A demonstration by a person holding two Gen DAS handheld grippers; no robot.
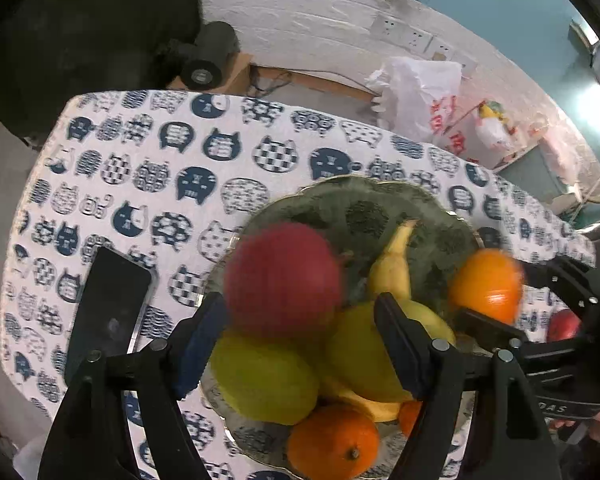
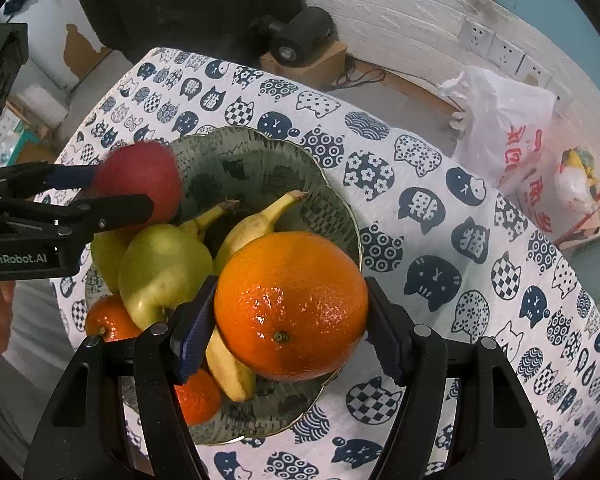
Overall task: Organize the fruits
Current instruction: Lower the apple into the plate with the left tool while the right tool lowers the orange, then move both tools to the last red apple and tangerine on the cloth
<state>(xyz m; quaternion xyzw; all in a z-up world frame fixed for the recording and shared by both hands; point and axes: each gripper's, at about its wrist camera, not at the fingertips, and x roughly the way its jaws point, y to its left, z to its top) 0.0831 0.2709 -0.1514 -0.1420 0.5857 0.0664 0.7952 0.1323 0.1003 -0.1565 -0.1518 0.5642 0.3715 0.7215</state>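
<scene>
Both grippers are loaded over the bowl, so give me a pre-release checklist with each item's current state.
1. Left gripper holds the red apple: ok.
2. Right gripper clamps the large orange: ok.
3. Both fruits are above the green bowl: ok.
4. Bare floor at the bowl's far side for setting down: ok.
5. Pile of pears, bananas and small oranges stable: cannot tell.
6. Black phone clear of the bowl: ok.

Fruit-crowded bowl (image 2: 340, 216); bare tablecloth (image 2: 440, 264) alongside.
</scene>
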